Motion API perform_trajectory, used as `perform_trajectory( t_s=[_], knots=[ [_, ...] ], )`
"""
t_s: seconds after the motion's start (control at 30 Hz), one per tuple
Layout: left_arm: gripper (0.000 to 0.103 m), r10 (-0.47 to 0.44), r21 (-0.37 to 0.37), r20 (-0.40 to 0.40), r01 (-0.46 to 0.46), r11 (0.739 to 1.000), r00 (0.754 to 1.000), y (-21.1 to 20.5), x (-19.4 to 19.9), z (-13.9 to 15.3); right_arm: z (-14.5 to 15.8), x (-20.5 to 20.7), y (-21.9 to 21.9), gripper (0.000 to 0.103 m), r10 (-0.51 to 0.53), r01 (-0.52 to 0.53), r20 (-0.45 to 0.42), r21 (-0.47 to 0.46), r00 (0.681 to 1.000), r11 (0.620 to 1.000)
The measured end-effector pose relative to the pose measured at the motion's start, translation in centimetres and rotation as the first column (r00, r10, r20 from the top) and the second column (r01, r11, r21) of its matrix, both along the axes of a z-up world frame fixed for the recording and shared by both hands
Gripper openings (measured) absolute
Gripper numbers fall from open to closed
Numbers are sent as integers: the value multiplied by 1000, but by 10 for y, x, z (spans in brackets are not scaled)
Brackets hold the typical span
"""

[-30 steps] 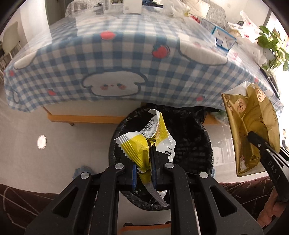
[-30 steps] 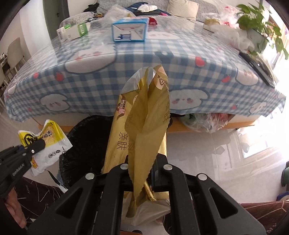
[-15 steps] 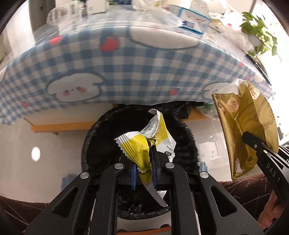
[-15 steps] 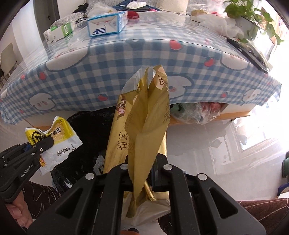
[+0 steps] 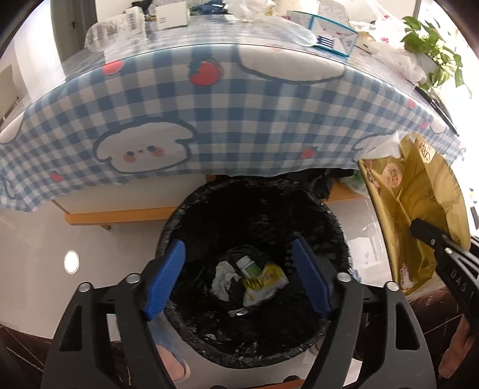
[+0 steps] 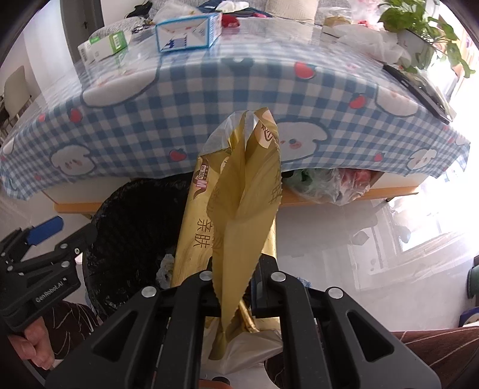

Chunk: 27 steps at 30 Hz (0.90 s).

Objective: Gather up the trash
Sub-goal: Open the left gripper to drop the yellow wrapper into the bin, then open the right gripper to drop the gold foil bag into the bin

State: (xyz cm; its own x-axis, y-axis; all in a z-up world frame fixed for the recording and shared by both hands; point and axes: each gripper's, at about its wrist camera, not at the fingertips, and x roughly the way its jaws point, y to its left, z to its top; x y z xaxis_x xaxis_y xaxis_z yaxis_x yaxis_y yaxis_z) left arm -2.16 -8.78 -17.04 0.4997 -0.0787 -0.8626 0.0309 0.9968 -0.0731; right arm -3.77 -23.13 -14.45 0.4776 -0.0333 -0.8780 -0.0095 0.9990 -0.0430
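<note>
Two grippers are over a black-lined trash bin [image 5: 335,236] that stands on the floor, just in front of a table covered with a blue checked tablecloth [image 5: 209,119].

The left gripper [image 5: 239,278] hangs above the bin's mouth with its jaws spread wide, and there is nothing between its blue pads [image 5: 164,281]. Straight below, at the bottom of the bin, lies a yellow snack wrapper [image 5: 263,284]. Beside it is a crumpled white paper [image 5: 223,279] and a small white bottle with a green label [image 5: 247,264], both touching or almost touching the wrapper.

The right gripper [image 6: 236,296] has its jaws closed tight on a large gold bag [image 6: 245,209]. The bag stands up from the jaws, folded lengthwise and with its torn top open, and its lower end hangs under the jaws. In the left wrist view this bag [image 5: 416,209] is to the right of the bin, outside its rim.

On the table are a blue and white carton [image 6: 188,33], a green and white box [image 6: 104,48], some white plastic bags [image 6: 371,42] and a green potted plant [image 6: 419,24]. Under the table, to the right, some stuffed plastic bags [image 6: 329,182] are stored.
</note>
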Motion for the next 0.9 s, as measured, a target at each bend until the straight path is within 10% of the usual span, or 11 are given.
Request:
perform_trajectory(
  t_s=[0.23,0.9],
  knots=[
    [97,42,19,10,-43,999,999,22,0,-2,-19,5,21,6,35,-35,-44,0,998,999],
    [97,159,60,20,-160,985,987,90,-15,5,-20,12,95,6,155,-154,-28,28,988,988]
  ],
)
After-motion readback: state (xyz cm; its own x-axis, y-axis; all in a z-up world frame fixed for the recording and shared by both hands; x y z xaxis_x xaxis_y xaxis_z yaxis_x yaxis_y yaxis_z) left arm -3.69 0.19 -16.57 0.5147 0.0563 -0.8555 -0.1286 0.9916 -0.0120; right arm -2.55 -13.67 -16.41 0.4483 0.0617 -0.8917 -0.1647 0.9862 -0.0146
